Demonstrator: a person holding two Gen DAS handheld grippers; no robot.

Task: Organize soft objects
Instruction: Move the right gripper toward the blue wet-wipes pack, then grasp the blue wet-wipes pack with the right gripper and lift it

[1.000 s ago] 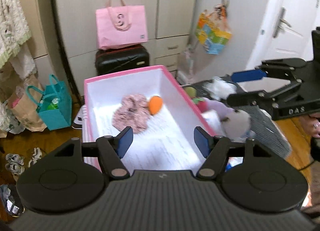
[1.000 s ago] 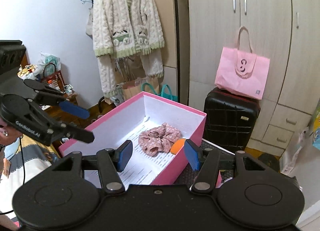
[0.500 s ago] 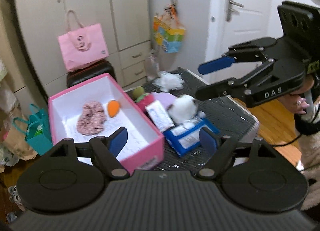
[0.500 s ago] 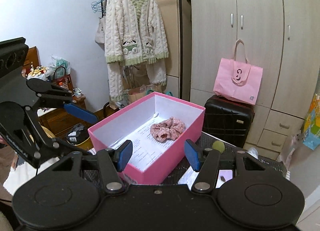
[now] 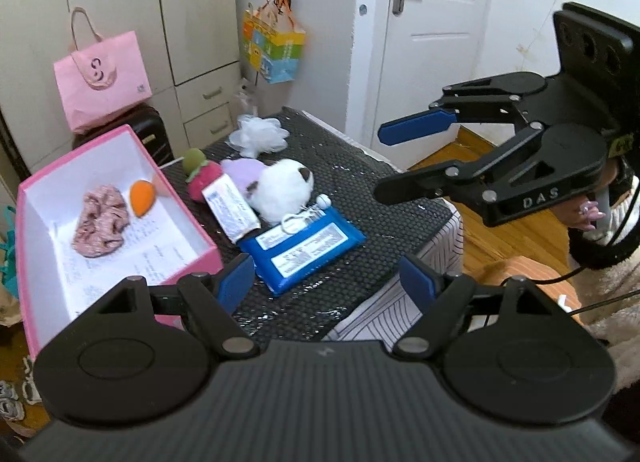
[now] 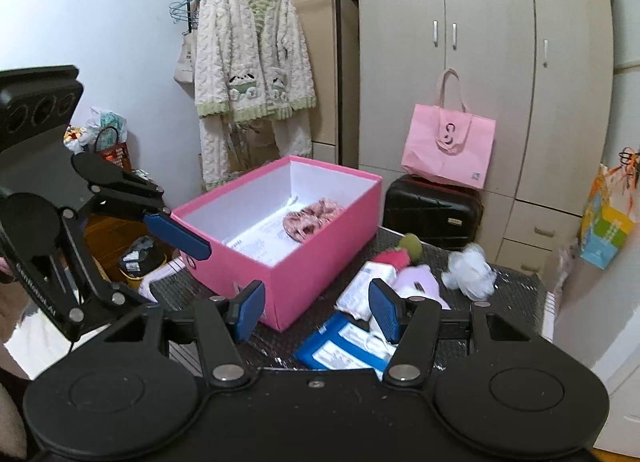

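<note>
Both the left gripper (image 5: 327, 282) and right gripper (image 6: 316, 312) stand with jaws apart, empty; beside the pink box (image 5: 200, 238), a purple soft thing (image 5: 244, 168) lies half hidden behind the white plush (image 5: 282, 190).

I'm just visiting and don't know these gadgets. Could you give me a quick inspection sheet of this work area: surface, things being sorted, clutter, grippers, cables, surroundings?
Surface: black mat over a striped cloth.
Job's things: pink box holds a scrunchie and an orange sponge; white plush, strawberry toy, purple pad and mesh puff lie outside on the mat.
Clutter: blue wipes pack, white tissue pack.
Grippers: left gripper open, empty; right gripper open, empty.
Cables: black cable beside the person.
Surroundings: wardrobe, suitcase, pink bag, door.
</note>
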